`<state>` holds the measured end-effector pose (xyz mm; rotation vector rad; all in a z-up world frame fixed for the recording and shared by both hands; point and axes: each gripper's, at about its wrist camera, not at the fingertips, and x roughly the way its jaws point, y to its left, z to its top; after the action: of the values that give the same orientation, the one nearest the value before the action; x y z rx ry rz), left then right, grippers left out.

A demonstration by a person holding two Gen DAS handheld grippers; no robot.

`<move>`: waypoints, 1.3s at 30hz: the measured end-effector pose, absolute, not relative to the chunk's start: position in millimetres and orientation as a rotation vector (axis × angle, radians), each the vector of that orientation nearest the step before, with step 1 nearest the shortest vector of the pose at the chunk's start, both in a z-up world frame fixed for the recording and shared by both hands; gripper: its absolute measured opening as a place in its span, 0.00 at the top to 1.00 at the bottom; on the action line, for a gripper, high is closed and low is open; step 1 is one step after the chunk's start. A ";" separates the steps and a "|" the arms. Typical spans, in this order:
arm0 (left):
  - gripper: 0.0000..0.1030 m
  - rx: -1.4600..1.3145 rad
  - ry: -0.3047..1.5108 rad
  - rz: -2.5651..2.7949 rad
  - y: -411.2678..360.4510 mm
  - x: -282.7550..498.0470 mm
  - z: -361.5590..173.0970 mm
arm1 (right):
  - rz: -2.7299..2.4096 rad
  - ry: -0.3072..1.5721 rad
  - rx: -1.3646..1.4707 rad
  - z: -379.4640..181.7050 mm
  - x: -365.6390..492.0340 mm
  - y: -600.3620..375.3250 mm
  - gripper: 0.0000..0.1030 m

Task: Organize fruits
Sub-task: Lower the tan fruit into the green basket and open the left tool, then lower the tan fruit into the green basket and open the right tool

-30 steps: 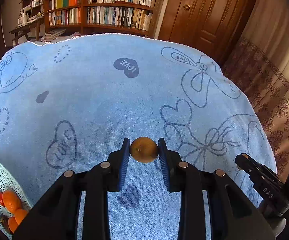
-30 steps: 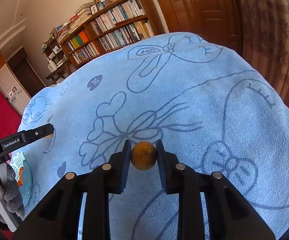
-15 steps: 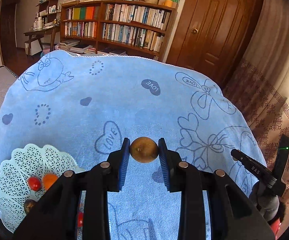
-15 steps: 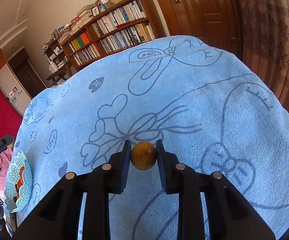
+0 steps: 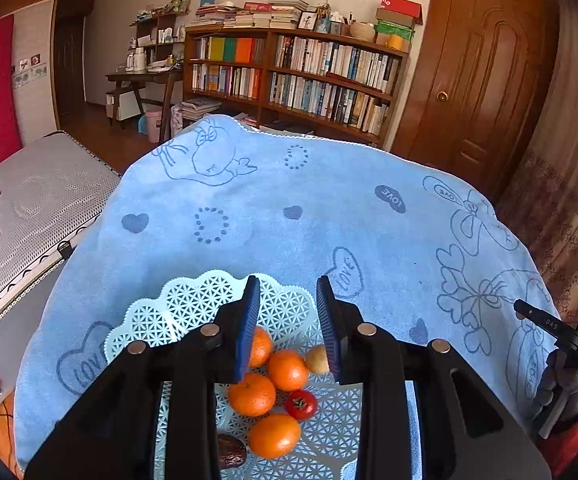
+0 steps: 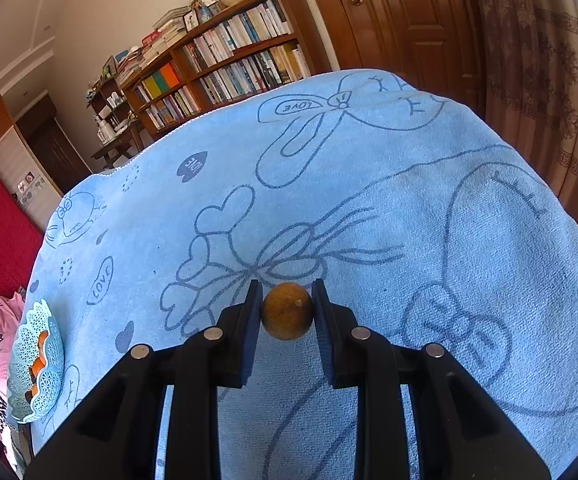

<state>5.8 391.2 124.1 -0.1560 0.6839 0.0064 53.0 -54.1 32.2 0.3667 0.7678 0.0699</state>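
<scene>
Round brown fruit (image 6: 287, 311) pinched in right claw (image 6: 287, 312); lattice basket (image 5: 193, 304).

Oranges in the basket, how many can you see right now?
4. One orange sits half behind the left gripper's finger, one at centre, one just below-left, one nearest the camera. The fingers may hide more in the basket.
</scene>
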 end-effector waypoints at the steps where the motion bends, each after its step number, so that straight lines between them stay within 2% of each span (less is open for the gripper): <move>1: 0.71 -0.164 0.688 0.015 397.0 3.4 121.5 | 0.070 0.768 0.366 32.3 52.9 -54.3 0.75; 11: 0.71 -0.230 0.686 0.056 424.8 -17.1 108.4 | 0.100 0.761 0.366 35.1 51.1 -49.4 0.75; 24: 0.69 -0.222 0.634 0.031 416.2 -35.4 117.4 | 0.417 0.765 0.479 68.9 23.9 4.3 0.75; 27: 0.59 -0.220 0.608 0.045 420.1 -42.1 122.5 | 0.479 0.770 0.449 78.7 19.0 31.7 0.75; 32: 0.57 -0.208 0.581 0.054 423.5 -50.8 128.4 | 0.581 0.783 0.339 96.4 10.0 92.6 0.75; 34: 0.49 -0.209 0.572 0.051 425.0 -53.2 130.4 | 0.617 0.790 0.294 102.1 6.8 118.6 0.75; 35: 0.42 -0.210 0.564 0.052 425.8 -55.3 131.6 | 0.634 0.795 0.274 104.2 5.3 131.5 0.75; 37: 0.39 -0.208 0.542 0.060 428.2 -60.1 135.1 | 0.667 0.804 0.232 107.4 1.9 156.7 0.75; 39: 0.31 -0.207 0.521 0.065 431.2 -65.7 138.7 | 0.694 0.813 0.196 108.4 -1.9 178.6 0.75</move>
<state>-65.7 431.2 138.7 -0.2068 0.5211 0.0654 -1.9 178.6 108.4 0.1963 0.8129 0.6943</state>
